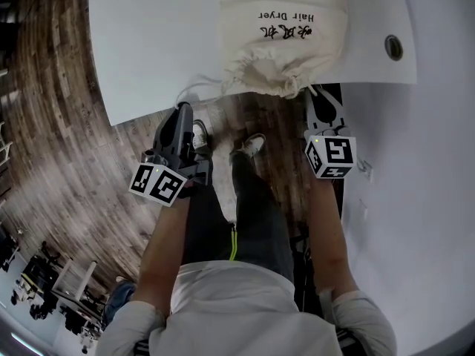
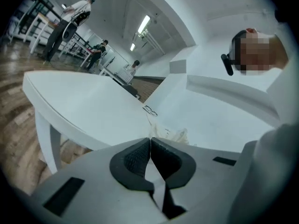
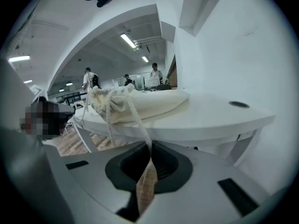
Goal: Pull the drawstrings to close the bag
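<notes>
Left gripper (image 2: 150, 141) and right gripper (image 3: 150, 146), each clamped shut on a cord (image 3: 137, 113), should pull apart evenly, keeping the bag (image 1: 286, 35) on the desk (image 1: 156, 35).

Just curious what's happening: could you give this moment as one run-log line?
left gripper: shut on left drawstring | right gripper: shut on right drawstring | bag: on table, mouth gathered

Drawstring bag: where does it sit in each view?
Head view: drawstring bag top centre, gathered mouth lowest.
Left gripper view: cream scrap just above the left claw.
Right gripper view: left of centre, cord running into the right claw.
Shared landmark: the white table under it.
</notes>
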### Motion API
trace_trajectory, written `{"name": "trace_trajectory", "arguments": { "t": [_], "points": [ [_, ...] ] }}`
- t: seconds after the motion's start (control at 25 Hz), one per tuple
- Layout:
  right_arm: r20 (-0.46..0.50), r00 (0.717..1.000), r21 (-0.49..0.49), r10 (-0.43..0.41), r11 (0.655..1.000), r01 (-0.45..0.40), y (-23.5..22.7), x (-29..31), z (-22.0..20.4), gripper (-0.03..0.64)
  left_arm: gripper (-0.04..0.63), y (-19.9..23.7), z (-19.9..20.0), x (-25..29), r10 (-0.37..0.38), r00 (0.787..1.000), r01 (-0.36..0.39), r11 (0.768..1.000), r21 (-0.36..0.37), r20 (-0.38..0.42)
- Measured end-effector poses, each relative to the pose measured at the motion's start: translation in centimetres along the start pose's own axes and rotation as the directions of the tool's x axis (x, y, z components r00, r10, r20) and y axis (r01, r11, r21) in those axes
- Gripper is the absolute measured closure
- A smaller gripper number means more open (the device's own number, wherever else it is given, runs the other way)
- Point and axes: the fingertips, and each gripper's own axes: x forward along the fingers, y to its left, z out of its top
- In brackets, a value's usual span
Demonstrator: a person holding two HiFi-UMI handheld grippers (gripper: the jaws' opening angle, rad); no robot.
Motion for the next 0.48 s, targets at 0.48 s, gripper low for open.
{"name": "trace_trajectory", "arguments": {
  "t": [0.48],
  "points": [
    [0.041,0.972,-0.121,-0.230,0.965,0.234,-5.4,-6.5,3.5,0.575,0.577,4.2,6.3,-1.7,0.352,0.932,-0.355,0.828,0.434,0.090]
  ]
}}
